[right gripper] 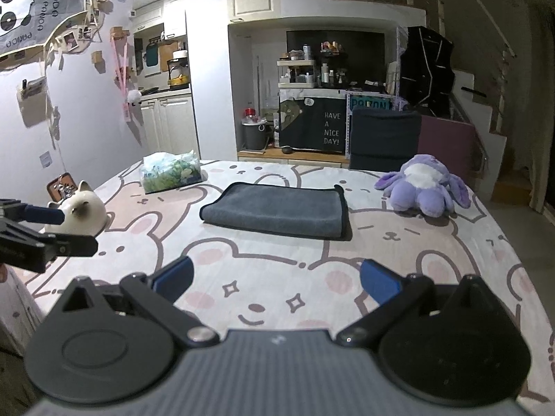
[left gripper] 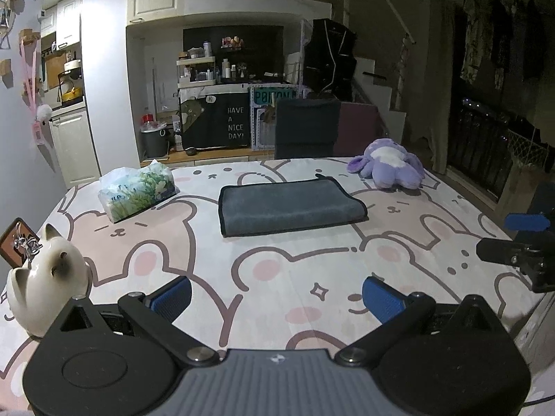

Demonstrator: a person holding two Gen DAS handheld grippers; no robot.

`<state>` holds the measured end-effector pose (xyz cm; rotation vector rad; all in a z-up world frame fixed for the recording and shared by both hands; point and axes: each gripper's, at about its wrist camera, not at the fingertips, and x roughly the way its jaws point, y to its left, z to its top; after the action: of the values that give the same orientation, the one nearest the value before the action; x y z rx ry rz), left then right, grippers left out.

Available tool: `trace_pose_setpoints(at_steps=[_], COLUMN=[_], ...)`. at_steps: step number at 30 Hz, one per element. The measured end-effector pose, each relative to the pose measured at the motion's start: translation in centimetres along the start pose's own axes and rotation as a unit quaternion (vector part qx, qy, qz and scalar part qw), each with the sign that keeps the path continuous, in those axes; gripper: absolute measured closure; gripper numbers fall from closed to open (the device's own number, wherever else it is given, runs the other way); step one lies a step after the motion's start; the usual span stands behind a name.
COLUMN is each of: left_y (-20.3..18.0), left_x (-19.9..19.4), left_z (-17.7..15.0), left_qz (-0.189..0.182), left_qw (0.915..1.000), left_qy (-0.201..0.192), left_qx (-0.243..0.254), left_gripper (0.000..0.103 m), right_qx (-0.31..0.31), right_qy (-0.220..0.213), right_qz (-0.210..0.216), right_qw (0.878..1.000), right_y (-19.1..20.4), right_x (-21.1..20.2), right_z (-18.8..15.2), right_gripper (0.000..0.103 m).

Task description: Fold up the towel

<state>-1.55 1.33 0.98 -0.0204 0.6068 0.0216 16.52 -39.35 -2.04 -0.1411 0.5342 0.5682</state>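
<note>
A dark grey towel [left gripper: 289, 207] lies folded into a flat rectangle on the table with the pink bear-print cloth [left gripper: 277, 277]; it also shows in the right wrist view [right gripper: 277, 213]. My left gripper [left gripper: 277, 298] is open and empty, well short of the towel near the table's front. My right gripper [right gripper: 275, 282] is open and empty, also well short of the towel. The right gripper shows at the right edge of the left wrist view [left gripper: 513, 239]. The left gripper shows at the left edge of the right wrist view [right gripper: 69, 230].
A tissue pack [left gripper: 137, 192] lies left of the towel. A purple plush toy [left gripper: 390, 166] lies to its right. A white cat figurine [left gripper: 47, 284] stands at the table's left front. A dark chair [left gripper: 307, 128] stands behind the table.
</note>
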Motion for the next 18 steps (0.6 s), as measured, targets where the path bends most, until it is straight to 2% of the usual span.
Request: trace_pose_setpoints(at_steps=[5, 18], left_y=[-0.2, -0.7], left_x=[-0.1, -0.4], left_z=[-0.6, -1.6], left_qz=[0.001, -0.006], left_qw=[1.0000, 0.9999], left_qy=[0.002, -0.004], left_qx=[0.003, 0.016], left_gripper=[0.000, 0.000], right_qx=[-0.007, -0.012], right_qy=[-0.003, -0.002], right_qz=[-0.009, 0.001], right_qw=[1.000, 1.000], right_y=[0.1, 0.1], right_x=[-0.4, -0.7], right_z=[-0.2, -0.7], right_gripper=[0.000, 0.000])
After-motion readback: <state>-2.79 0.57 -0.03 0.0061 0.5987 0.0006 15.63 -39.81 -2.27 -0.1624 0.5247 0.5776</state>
